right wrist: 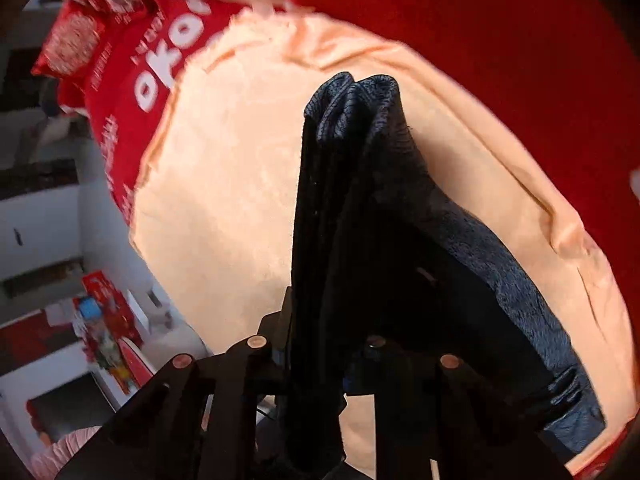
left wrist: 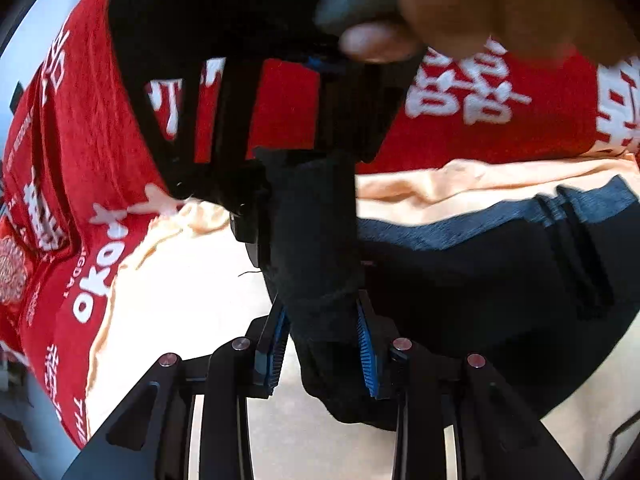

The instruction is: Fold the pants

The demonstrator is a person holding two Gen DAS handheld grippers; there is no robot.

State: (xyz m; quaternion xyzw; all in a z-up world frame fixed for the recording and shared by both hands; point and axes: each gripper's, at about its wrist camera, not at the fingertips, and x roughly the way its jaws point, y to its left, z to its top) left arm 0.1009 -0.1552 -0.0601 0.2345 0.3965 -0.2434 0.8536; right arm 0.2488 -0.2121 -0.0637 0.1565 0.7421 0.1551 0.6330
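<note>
The pants (left wrist: pixel 480 280) are dark navy with a blue-grey waistband and lie bunched on a peach cloth (left wrist: pixel 180 300). My left gripper (left wrist: pixel 320 314) is shut on a thick fold of them, its blue ribbed pads (left wrist: pixel 366 344) pressing both sides. Just beyond, the black frame of the right gripper (left wrist: pixel 240 128) reaches the same fold from above, with a person's hand (left wrist: pixel 480 8) behind it. In the right wrist view the pants (right wrist: pixel 360 200) hang as a gathered strip that runs down between the fingers of my right gripper (right wrist: pixel 320 348). It is shut on them, with its pads hidden by the cloth.
A red cover with white lettering (left wrist: pixel 80 160) spreads under and around the peach cloth (right wrist: pixel 224 200). Past its edge on the left, the right wrist view shows white shelving and red boxes (right wrist: pixel 104 320) well below.
</note>
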